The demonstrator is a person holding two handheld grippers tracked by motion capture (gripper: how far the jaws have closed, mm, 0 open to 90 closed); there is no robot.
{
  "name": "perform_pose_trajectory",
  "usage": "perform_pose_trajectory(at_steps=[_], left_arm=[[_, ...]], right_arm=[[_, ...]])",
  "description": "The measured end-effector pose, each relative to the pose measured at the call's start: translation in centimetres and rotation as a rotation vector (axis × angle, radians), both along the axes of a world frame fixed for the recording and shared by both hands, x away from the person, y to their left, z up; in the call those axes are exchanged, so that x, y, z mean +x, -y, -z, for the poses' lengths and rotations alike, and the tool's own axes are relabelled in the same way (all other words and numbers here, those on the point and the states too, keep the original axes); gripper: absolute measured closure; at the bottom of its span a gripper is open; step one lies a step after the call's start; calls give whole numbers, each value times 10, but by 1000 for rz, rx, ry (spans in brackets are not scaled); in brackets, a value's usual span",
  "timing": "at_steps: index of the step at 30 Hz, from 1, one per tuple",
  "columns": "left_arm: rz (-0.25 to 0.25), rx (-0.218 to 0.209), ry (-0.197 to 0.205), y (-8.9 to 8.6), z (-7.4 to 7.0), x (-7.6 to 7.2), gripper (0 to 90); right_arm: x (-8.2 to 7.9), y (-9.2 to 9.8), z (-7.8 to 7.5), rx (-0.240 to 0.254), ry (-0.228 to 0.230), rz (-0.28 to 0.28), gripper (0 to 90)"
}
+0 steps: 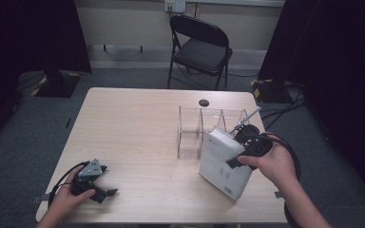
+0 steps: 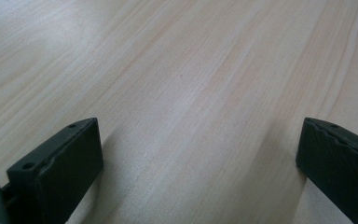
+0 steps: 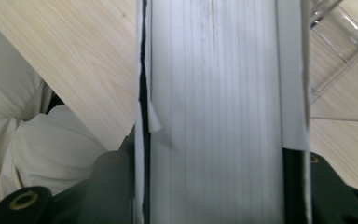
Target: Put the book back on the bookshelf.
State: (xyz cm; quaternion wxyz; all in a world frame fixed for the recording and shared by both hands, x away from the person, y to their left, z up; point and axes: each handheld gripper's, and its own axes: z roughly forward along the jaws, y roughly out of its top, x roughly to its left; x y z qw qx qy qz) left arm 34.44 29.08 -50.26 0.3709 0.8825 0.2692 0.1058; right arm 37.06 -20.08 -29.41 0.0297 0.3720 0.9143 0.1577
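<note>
here, from the high view, a pale wooden table [image 1: 138,142] holds a clear acrylic file rack [image 1: 204,130] with upright dividers near its right side. the right gripper [image 1: 240,142] clamps the top edge of a thick white book [image 1: 221,166], which stands tilted on the tabletop just in front of the rack, leaning toward it. the left gripper [image 1: 105,190] rests idle at the near left corner, well apart from everything. a black folding chair [image 1: 202,45] stands beyond the table.

the left gripper view looks along bare wood grain [image 2: 191,84], its jaws spread wide with nothing between them.

the right gripper view gives what the overhead cannot: the book's [image 3: 214,112] white page edges run straight up between the jaws, which press on both covers, and a corner of the rack [image 3: 335,42] shows at the upper right.

judging by this, the book is lifted and brought alongside the rack but not yet slotted; sliding it upright between two dividers remains.
</note>
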Motion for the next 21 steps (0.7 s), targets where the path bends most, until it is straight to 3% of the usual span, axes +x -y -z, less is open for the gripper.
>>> perform_pose_trajectory(at_steps=[21], left_arm=[[3,-2,1,0,0,0,0]], right_arm=[[1,28,-4,13,17,115,522]])
